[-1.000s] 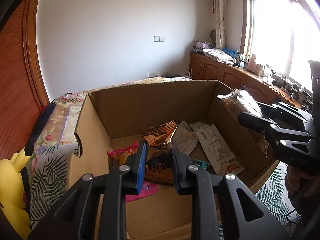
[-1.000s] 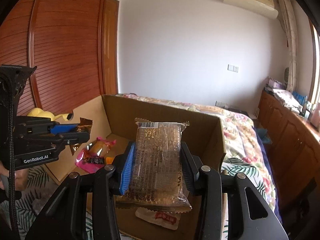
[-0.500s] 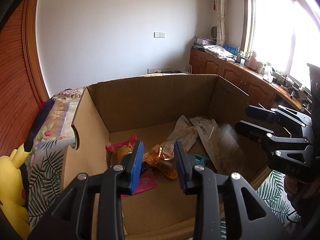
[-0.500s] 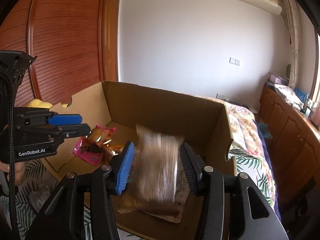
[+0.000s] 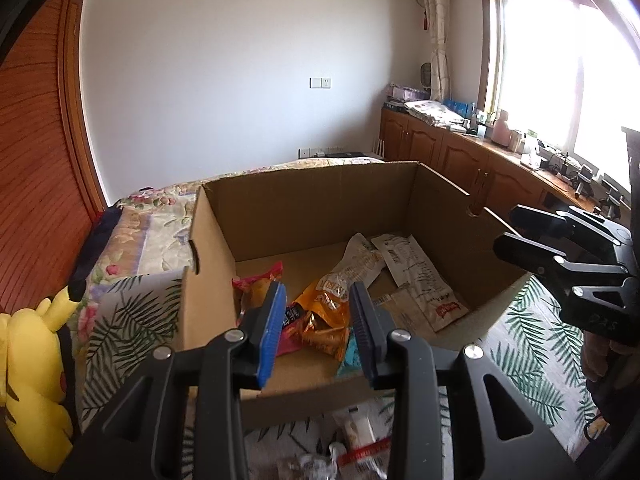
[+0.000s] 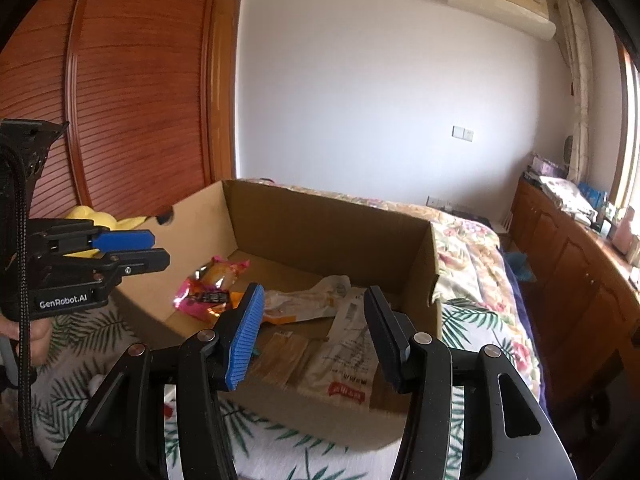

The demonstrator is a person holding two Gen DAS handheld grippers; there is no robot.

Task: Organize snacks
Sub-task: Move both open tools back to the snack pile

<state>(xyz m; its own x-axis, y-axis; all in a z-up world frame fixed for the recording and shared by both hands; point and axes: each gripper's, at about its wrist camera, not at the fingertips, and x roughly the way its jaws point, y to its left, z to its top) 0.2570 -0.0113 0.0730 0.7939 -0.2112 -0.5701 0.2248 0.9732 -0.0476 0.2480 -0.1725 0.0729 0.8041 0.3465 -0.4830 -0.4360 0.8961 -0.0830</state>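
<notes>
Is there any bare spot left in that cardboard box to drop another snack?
Yes. The box floor is bare along the back wall behind the pink packet, and at the front left corner beside the orange packet. The right half is crowded: white wrappers and a clear brown pack overlap there.

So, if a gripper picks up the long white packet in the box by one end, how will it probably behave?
The long white packet lies flat and thin on the floor of the cardboard box, so it would probably droop when lifted by one end. It looks light for its size. Its film seems smooth, so it may slip between the pads; a grip nearer its middle seems safer.
</notes>
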